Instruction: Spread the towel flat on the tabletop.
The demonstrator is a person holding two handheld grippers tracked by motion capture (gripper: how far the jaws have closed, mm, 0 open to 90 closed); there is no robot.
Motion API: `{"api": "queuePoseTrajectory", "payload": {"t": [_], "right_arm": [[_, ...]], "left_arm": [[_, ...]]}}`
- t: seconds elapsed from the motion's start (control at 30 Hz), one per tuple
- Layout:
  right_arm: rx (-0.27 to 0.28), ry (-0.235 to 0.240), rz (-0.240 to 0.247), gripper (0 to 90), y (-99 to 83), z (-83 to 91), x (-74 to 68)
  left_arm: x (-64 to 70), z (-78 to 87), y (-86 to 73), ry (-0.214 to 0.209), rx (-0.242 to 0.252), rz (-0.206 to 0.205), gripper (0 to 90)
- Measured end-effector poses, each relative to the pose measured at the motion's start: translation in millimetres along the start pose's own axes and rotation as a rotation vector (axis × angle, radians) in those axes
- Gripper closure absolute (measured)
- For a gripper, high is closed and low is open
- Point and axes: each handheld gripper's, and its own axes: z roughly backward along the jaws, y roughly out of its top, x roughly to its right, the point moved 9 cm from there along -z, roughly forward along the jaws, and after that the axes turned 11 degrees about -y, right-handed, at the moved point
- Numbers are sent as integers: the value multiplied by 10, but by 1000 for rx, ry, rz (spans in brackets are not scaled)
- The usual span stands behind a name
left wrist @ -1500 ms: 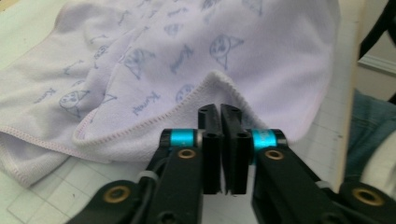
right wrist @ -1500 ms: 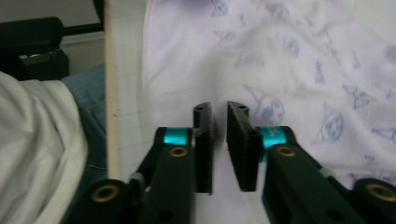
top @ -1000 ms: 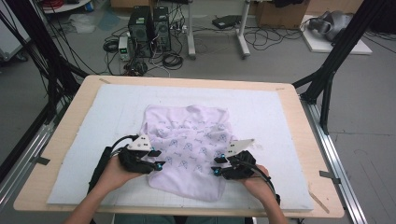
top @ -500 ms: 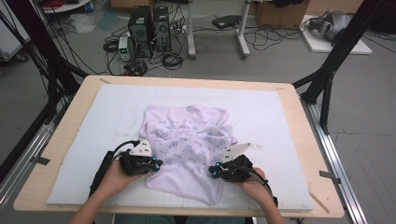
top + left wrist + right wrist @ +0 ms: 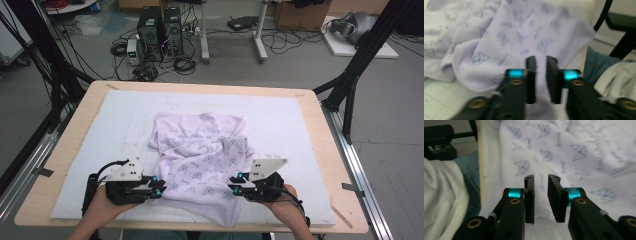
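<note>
A pale lilac garment (image 5: pixel 200 150) printed with small blue figures lies crumpled on the white mat (image 5: pixel 285 120), and its lower hem reaches the near edge. My left gripper (image 5: pixel 157 190) sits at the garment's near left edge and points right. In the left gripper view (image 5: pixel 541 58) its jaws stand a narrow gap apart over the cloth (image 5: pixel 499 32). My right gripper (image 5: pixel 235 189) is at the near right edge and points left. Its jaws (image 5: pixel 541 177) are also slightly parted, with printed fabric (image 5: pixel 574 150) beneath and beyond them. Neither gripper visibly pinches the cloth.
The mat covers a wooden table (image 5: pixel 312 120) whose near edge lies just behind both hands. Black frame posts (image 5: pixel 350 85) stand at both sides. Computer towers (image 5: pixel 160 30) and cables lie on the floor beyond. A white sleeve (image 5: pixel 444 195) shows beside the right gripper.
Both grippers have drawn back toward the near edge of the table. The garment's lower hem now lies closer to that edge than before.
</note>
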Motion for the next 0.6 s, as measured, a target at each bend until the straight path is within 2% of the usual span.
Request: {"api": "queuePoseTrajectory", "payload": {"t": [0.03, 0.1, 0.23, 0.33, 0.4, 0.47, 0.5, 0.53, 0.6], "right_arm": [[3, -8, -4, 710, 14, -1, 36], [-11, -30, -19, 676, -5, -42, 124], [-52, -37, -47, 619, -172, -252, 242], [-115, -24, -56, 601, -337, -441, 266], [-146, -9, -60, 599, -414, -534, 253], [-158, -1, -60, 601, -461, -593, 239], [-148, 0, -79, 608, -460, -597, 235], [-142, -4, -91, 629, -463, -599, 242], [-136, -9, -96, 717, -472, -588, 237]], "left_arm": [[-51, -10, 22, 13, 8, 5, 688], [-197, -53, 9, 48, -8, 18, 657], [-482, -191, -103, 133, -82, 27, 598], [-617, -285, -184, 150, -118, 45, 573], [-671, -354, -269, 143, -150, 65, 572], [-683, -416, -371, 121, -182, 82, 617], [-676, -443, -430, 109, -208, 84, 659], [-670, -441, -433, 119, -187, 68, 699], [-637, -429, -435, 113, -204, 58, 843]]}}
